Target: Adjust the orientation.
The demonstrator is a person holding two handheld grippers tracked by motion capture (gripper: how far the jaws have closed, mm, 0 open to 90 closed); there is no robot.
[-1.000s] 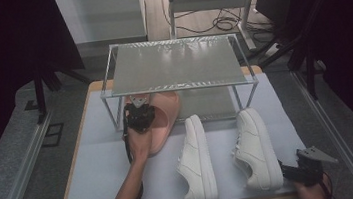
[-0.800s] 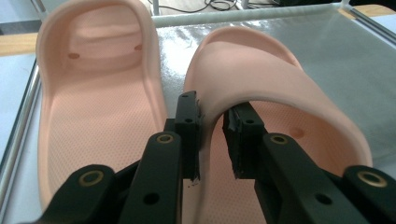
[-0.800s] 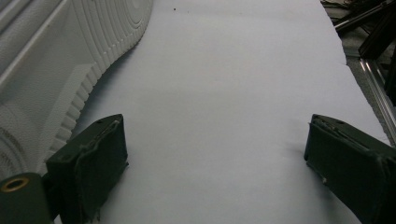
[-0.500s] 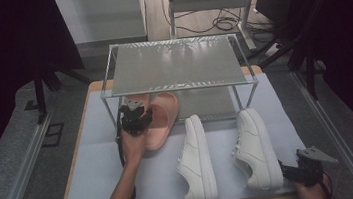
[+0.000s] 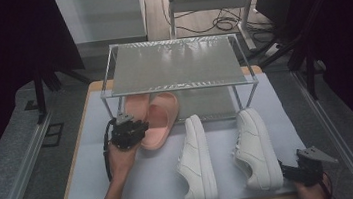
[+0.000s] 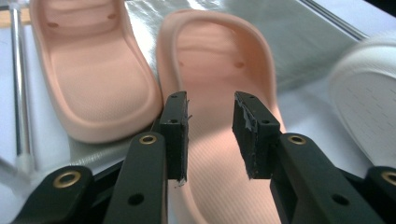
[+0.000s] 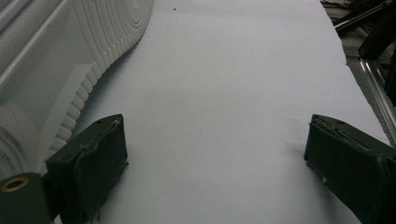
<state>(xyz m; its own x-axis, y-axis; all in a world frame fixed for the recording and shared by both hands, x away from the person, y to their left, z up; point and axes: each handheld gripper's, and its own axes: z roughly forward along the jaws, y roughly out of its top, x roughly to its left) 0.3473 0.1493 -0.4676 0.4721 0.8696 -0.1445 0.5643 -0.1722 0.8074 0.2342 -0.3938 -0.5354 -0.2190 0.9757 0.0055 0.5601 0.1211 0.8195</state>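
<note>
Two jaws of left gripper (image 6: 211, 135) parted over heel of right pink slipper (image 6: 219, 93), gripping nothing; second slipper (image 6: 93, 79) just beside, under wire rack (image 5: 175, 64). Right gripper (image 7: 215, 172) spread wide above white mat (image 7: 233, 70), sneaker sole (image 7: 70, 51) alongside. Left hand (image 5: 121, 158) reached forward, low over the mat.

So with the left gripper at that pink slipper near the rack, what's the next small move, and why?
Probably close the left gripper on the near pink foam slipper: its jaws stand apart over the heel end, one near the slipper's edge, one over the footbed. The second pink slipper already lies farther in under the metal shoe rack.
</note>
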